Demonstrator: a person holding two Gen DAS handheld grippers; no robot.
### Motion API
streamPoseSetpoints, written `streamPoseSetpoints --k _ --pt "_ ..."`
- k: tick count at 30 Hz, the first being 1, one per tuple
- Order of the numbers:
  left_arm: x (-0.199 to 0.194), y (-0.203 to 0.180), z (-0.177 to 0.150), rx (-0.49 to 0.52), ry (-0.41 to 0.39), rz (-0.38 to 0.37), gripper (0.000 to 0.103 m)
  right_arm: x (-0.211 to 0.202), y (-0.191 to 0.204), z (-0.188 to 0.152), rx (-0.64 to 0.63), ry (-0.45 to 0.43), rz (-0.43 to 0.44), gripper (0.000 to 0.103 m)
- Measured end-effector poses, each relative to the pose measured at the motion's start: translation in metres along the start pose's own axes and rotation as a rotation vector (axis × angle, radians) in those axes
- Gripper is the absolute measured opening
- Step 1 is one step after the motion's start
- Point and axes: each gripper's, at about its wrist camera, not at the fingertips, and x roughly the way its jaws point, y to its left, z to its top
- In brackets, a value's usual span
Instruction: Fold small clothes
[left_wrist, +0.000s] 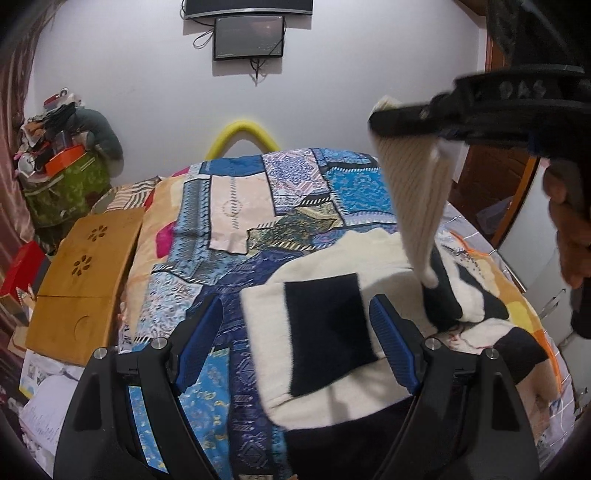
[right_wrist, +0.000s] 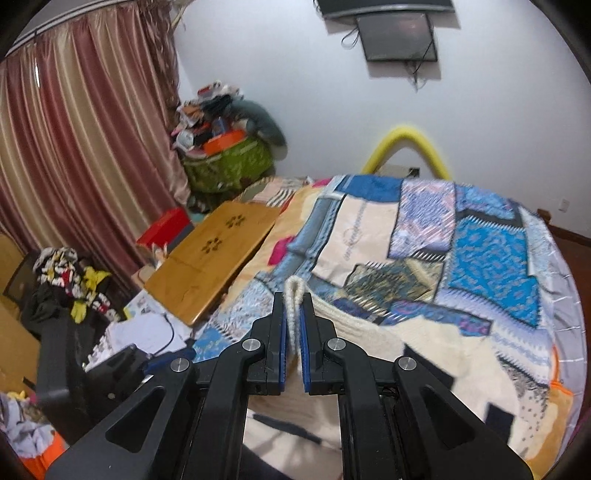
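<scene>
A cream knit garment with black patches (left_wrist: 325, 332) lies on the patchwork bedspread (left_wrist: 236, 206). My left gripper (left_wrist: 297, 334) is open just above it, its blue pads (left_wrist: 393, 345) either side of a black patch. My right gripper (left_wrist: 384, 123) is shut on the garment's ribbed cream edge (left_wrist: 413, 192) and holds it lifted above the bed at the upper right. In the right wrist view the right gripper (right_wrist: 293, 325) pinches that cream edge (right_wrist: 295, 295), and the rest of the garment (right_wrist: 369, 339) trails down to the bed.
A wooden lap table (left_wrist: 81, 273) lies at the bed's left side, also in the right wrist view (right_wrist: 210, 258). A green bag piled with clutter (left_wrist: 62, 184) stands in the corner. A yellow foam arch (left_wrist: 240, 133) stands behind the bed. Curtains (right_wrist: 81, 147) hang left.
</scene>
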Motion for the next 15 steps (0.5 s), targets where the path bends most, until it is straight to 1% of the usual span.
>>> streamPoseSetpoints --k 4,8,10,12,15 --pt "0.001 0.013 -0.011 0.000 0.023 0.026 0.081 0.026 0.001 -0.013 0.044 0.058 0.038 0.006" --pt "0.003 0.026 -0.019 -0.013 0.059 0.070 0.081 0.054 0.005 -0.025 0.053 0.142 0.063 0.006" --pt "0.002 0.030 -0.021 -0.026 0.069 0.077 0.081 0.063 0.008 -0.030 0.050 0.175 0.062 0.010" --pt "0.002 0.035 -0.022 -0.046 0.073 0.078 0.082 0.067 0.010 -0.032 0.051 0.196 0.063 0.010" --pt "0.004 0.039 -0.021 -0.075 0.084 0.080 0.087 0.065 0.012 -0.034 0.048 0.212 0.068 0.010"
